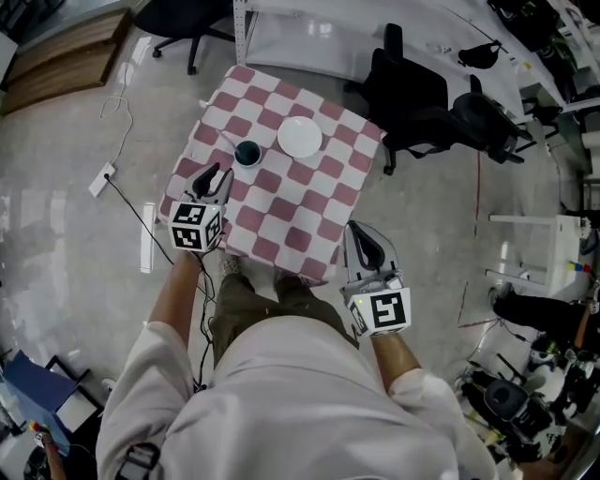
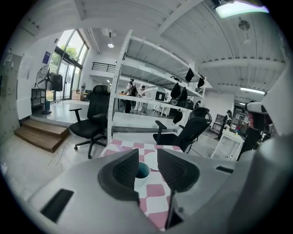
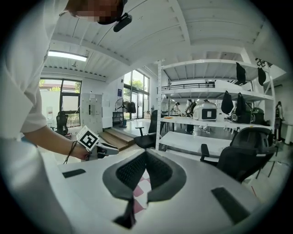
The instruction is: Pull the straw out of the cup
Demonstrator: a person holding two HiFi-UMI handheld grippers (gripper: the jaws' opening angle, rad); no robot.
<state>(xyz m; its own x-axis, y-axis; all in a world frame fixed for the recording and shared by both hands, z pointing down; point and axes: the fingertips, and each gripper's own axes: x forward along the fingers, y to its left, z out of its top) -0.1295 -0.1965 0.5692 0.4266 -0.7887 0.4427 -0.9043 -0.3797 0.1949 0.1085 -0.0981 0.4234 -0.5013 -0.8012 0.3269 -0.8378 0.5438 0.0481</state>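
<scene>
A white cup (image 1: 247, 153) with a dark teal inside stands on the pink-and-white checked table (image 1: 309, 202), near its far left. A thin pale straw (image 1: 230, 141) leans out of the cup toward the upper left. My left gripper (image 1: 217, 173) hovers over the table's left edge, just short of the cup. Its jaws are open with nothing between the pads, and in the left gripper view the cup (image 2: 141, 171) shows through the left gripper (image 2: 147, 156). My right gripper (image 1: 362, 232) hangs at the table's near right corner. The right gripper (image 3: 145, 154) is shut and empty.
A white plate (image 1: 299, 137) lies beside the cup on its right. Black office chairs (image 1: 422, 108) stand past the table's far right corner, and another (image 1: 183, 19) stands at the far left. A white shelf rack (image 2: 137, 82) is behind the table. A cable and power strip (image 1: 101, 178) lie on the floor.
</scene>
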